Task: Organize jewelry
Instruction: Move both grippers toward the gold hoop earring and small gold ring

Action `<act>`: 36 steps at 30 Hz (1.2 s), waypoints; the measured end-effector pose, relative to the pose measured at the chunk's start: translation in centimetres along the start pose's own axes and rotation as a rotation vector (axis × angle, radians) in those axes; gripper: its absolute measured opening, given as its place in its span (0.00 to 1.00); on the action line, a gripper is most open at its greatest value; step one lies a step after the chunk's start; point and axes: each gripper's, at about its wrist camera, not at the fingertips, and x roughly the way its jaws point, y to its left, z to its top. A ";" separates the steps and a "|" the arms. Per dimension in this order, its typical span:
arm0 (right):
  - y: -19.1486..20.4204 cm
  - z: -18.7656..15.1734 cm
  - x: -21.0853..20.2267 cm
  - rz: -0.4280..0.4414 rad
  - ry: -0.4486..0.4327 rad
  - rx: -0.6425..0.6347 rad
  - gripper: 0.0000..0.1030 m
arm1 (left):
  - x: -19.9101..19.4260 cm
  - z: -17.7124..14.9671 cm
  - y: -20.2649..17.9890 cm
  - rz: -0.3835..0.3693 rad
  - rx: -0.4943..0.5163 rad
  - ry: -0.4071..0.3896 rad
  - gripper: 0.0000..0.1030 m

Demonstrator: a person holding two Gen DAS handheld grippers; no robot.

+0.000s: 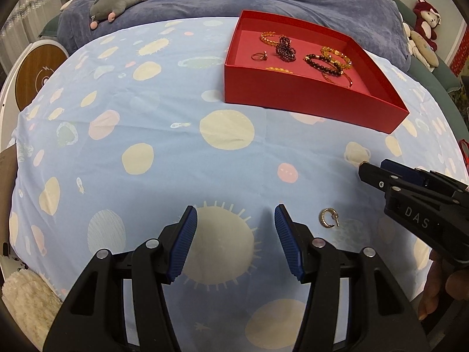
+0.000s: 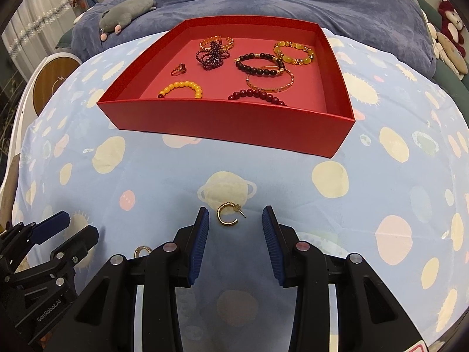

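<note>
Most of the jewelry is boxed; loose earrings are left for you.

Your right claw (image 2: 236, 223) is spread around a gold C-shaped hoop earring (image 2: 227, 214) on the soft planet-print sheet (image 2: 146, 182); your left claw (image 1: 236, 226) hangs spread and empty. Glossy bead bracelets, a thin bangle and a ring already lie in the red cardboard box (image 2: 234, 123). A second hoop (image 2: 142, 251) peeks out nearby.
</note>
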 end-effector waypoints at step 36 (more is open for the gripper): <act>-2.3 -5.6 -2.7 -0.002 0.038 0.085 0.19 | 0.8 -0.8 -5.0 -0.093 0.056 0.018 0.55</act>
